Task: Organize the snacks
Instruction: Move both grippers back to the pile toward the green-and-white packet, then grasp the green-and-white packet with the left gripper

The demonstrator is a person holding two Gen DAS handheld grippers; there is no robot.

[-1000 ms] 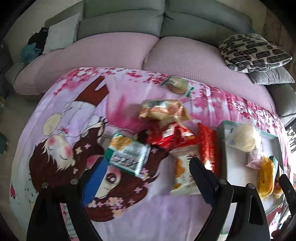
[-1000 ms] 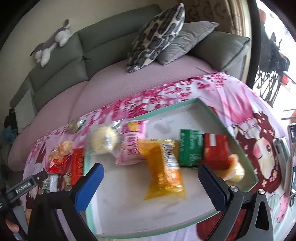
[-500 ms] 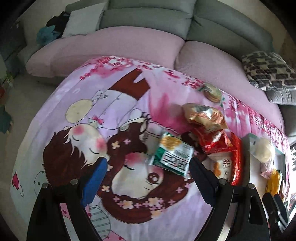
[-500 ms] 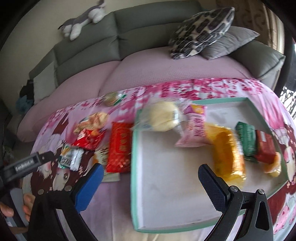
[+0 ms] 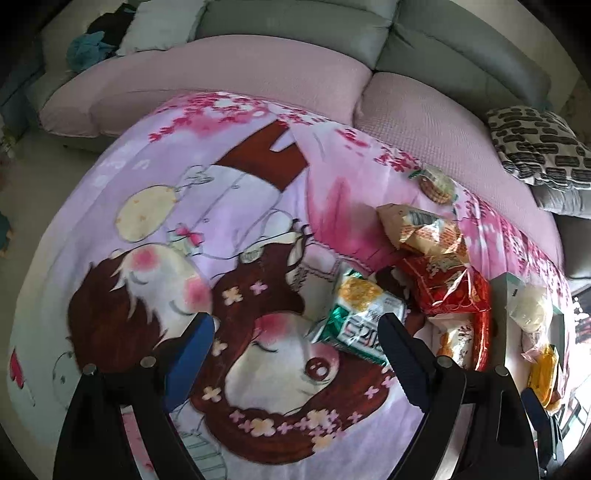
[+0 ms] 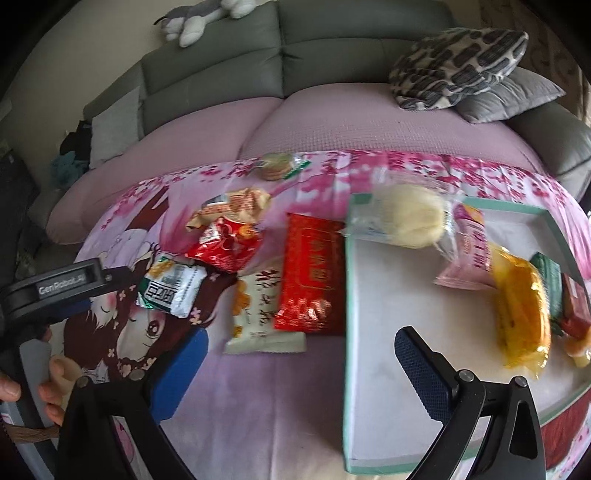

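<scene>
Snacks loose on the blanket: a green-and-white packet (image 6: pixel 171 287), a red crinkled bag (image 6: pixel 225 246), a tan wrapper (image 6: pixel 232 209), a white packet with orange print (image 6: pixel 258 314) and a flat red packet (image 6: pixel 314 280) lie clustered left of the tray; a round biscuit pack (image 6: pixel 277 166) sits alone at the far edge.
Snacks in the tray: a pale bun in clear wrap (image 6: pixel 410 218) rests over the far left corner, half on the rim; a pink packet (image 6: pixel 471 251), a yellow packet (image 6: pixel 521 310), a green packet (image 6: pixel 550 288) and a small red packet (image 6: pixel 576 306) run along to the right.
Tray: white floor, mint-green rim (image 6: pixel 347 332), lying on the right part of the blanket.
Blanket: pink cartoon blanket (image 5: pixel 184 221) spread over a table in front of a grey sofa (image 6: pixel 332 55).
Left gripper: (image 5: pixel 295 339) jaws wide apart with nothing between them, hovering over the printed face; the green-and-white packet (image 5: pixel 362 317) lies just beside its right finger (image 5: pixel 399 350).
Right gripper: (image 6: pixel 299 362) jaws wide and holding nothing, straddling the tray's near left rim, with the left finger (image 6: pixel 184 365) over the blanket and the right finger (image 6: pixel 421 365) over the tray floor.
Person: a hand (image 6: pixel 44 384) grips the left gripper's handle at the near left of the right wrist view.
Cushions: a black-patterned cushion (image 6: pixel 458 70) leans on a grey one on the sofa's far right.
Toy: a grey-and-white plush (image 6: pixel 199 18) lies on the sofa back.
</scene>
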